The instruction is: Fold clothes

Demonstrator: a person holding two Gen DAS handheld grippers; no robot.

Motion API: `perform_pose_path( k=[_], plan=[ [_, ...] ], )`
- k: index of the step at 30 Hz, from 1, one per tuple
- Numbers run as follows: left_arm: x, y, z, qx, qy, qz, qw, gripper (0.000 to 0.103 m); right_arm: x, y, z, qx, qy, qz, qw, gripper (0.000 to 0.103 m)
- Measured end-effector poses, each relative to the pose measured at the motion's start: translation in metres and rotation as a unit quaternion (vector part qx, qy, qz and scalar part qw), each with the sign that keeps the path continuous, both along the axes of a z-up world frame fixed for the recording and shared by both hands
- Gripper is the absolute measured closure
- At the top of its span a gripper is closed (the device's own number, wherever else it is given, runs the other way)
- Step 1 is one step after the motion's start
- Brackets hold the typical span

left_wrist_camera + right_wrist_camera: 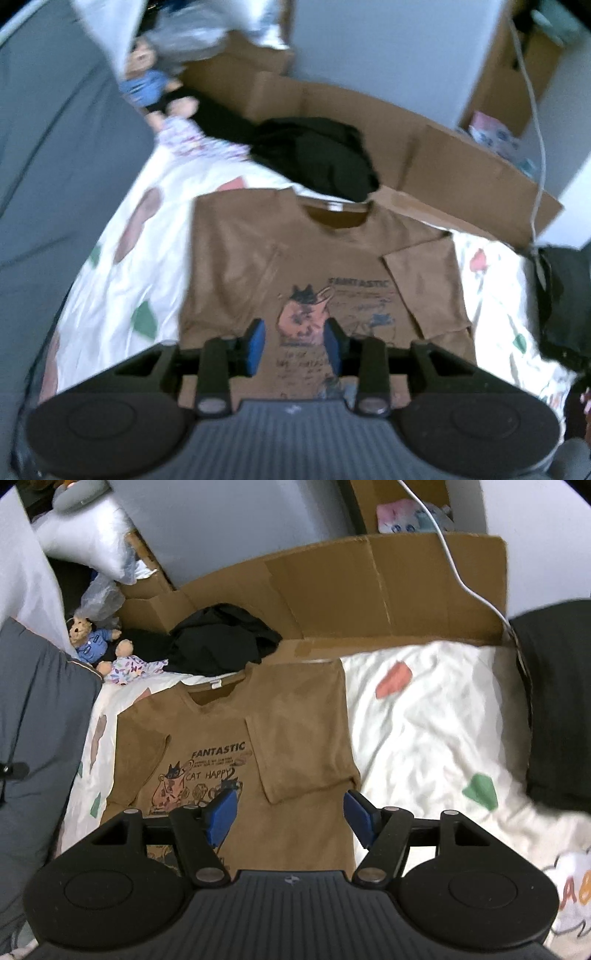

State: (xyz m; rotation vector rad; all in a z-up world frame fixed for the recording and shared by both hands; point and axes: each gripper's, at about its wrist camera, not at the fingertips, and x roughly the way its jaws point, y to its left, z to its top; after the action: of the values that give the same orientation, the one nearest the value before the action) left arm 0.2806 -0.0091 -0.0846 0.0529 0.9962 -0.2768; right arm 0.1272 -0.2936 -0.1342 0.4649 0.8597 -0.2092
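Observation:
A brown T-shirt (pixel 258 258) (pixel 295 709) with a cat print lies flat, front up, on the white patterned bed sheet (pixel 122 280) (pixel 424 720). Its right sleeve (pixel 424 288) (pixel 295 753) is folded in over the chest, and the left sleeve (pixel 144 746) also lies folded inward. My left gripper (pixel 295 332) hovers above the print, open, with nothing between its blue pads. Over the shirt's lower right part, near the folded sleeve's hem, hangs my right gripper (pixel 290 801), open wide and holding nothing.
A crumpled black garment (pixel 317 155) (pixel 221 642) lies beyond the collar, against flattened cardboard (pixel 461 166) (pixel 369 590). A teddy bear (pixel 147 85) (pixel 88 635) sits at the far left. A grey cushion (pixel 37 720) borders the left, dark fabric (pixel 554 701) the right. A white cable (pixel 461 579) crosses the cardboard.

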Motion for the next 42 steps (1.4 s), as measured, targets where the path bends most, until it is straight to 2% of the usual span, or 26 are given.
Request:
perform_pose_path(
  k=[7,11,13,21,24,30,36,42],
  plan=[
    [-0.025,0.027,0.01,-0.017,0.011,0.013,0.9997,0.065,-0.013,0.006,0.018,-0.007,0.005,0.0,1.0,0.034],
    [-0.035,0.031,0.021,-0.018,0.005,0.002,0.9998,0.064,-0.014,0.009,0.045,-0.016,0.001,0.006,1.0,0.033],
    [-0.039,0.036,0.026,-0.033,0.0,0.009,0.9994,0.064,-0.014,0.011,0.055,-0.019,-0.005,0.004,1.0,0.032],
    [-0.044,0.045,0.019,-0.047,0.008,0.03,0.9984,0.064,-0.02,0.024,0.074,-0.031,-0.006,0.01,0.999,0.029],
    [-0.045,0.049,0.009,-0.033,0.021,0.028,0.9988,0.064,-0.026,0.027,0.072,-0.033,-0.004,0.009,0.999,0.029],
    [-0.049,0.071,-0.015,-0.019,0.043,0.061,0.997,0.064,-0.038,0.032,0.051,-0.035,0.015,0.014,0.999,0.029],
    [-0.057,0.091,-0.039,0.012,0.073,0.065,0.9952,0.065,-0.048,0.042,0.03,-0.026,0.032,0.017,0.999,0.029],
    [-0.06,0.107,-0.051,0.022,0.088,0.076,0.9929,0.065,-0.051,0.052,0.009,-0.014,0.051,0.022,0.998,0.029]
  ],
)
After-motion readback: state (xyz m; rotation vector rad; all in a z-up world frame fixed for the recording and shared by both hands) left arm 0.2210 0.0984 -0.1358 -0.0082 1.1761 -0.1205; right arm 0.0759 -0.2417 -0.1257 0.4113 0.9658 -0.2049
